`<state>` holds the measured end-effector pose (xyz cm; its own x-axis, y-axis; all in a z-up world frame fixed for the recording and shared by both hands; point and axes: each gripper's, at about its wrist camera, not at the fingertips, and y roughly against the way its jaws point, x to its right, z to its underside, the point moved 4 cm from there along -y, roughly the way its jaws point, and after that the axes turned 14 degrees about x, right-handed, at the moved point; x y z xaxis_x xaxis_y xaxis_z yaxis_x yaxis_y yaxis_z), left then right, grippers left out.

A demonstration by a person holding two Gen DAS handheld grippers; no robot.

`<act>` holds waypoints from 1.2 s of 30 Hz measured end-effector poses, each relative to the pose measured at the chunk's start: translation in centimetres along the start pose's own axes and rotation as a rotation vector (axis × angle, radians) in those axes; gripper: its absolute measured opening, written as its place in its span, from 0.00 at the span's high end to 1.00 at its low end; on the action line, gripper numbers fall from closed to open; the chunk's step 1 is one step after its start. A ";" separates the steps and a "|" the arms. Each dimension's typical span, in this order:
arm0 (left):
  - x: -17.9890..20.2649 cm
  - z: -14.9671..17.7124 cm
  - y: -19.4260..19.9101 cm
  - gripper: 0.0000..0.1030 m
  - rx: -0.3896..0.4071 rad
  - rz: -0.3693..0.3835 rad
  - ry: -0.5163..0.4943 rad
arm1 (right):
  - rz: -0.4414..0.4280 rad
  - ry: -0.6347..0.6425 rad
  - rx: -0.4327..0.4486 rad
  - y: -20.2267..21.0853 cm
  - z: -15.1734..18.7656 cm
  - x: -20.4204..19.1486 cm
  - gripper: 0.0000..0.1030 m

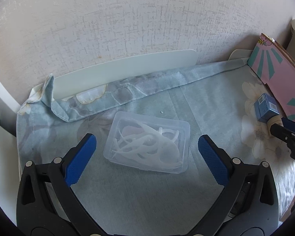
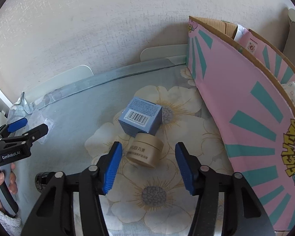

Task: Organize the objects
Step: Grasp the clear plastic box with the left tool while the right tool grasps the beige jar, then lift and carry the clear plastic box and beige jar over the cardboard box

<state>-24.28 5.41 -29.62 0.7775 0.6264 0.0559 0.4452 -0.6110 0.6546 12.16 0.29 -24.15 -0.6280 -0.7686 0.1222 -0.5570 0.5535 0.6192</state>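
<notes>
The left claw (image 1: 147, 143) hangs over a surface covered by a pale blue flowered cloth (image 1: 139, 196), its blue-padded fingers spread wide apart and touching nothing. Between and just beyond them lies a clear plastic box (image 1: 147, 143) with its lid shut, holding a tangle of white floss picks. Behind it the cloth is bunched into a fold along a white rail (image 1: 125, 68) that stands against the textured wall.

Further right, a small blue carton (image 2: 140, 117) with a barcode on its upper face rests on a printed flower, and a beige round jar (image 2: 145, 150) lies on its side touching the carton's near edge. The right claw (image 2: 147, 165) is also open, its fingers either side of the jar but clear of it. To the far right stands a pink cardboard box (image 2: 245, 108) with teal rays, open at the top.
</notes>
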 end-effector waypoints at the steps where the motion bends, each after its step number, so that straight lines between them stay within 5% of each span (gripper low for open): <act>1: 0.0 0.0 -0.1 0.00 0.003 0.002 -0.001 | 0.000 0.000 0.000 -0.1 0.1 0.0 0.53; 4: 0.1 -0.1 -0.5 0.02 0.005 0.007 -0.002 | -0.001 -0.002 0.003 -0.2 0.1 0.0 0.59; 9: 0.5 0.3 -1.0 0.21 -0.006 0.014 -0.020 | -0.001 -0.004 0.011 -0.2 0.2 -0.1 0.63; 36: 2.4 -3.5 2.4 0.21 0.014 0.033 0.005 | -0.085 0.027 -0.014 2.4 -0.8 -0.4 0.63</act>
<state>-22.91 7.11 -25.31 0.7898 0.6080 0.0809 0.4255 -0.6381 0.6417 11.50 1.69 -22.05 -0.5634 -0.8213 0.0897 -0.5998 0.4813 0.6392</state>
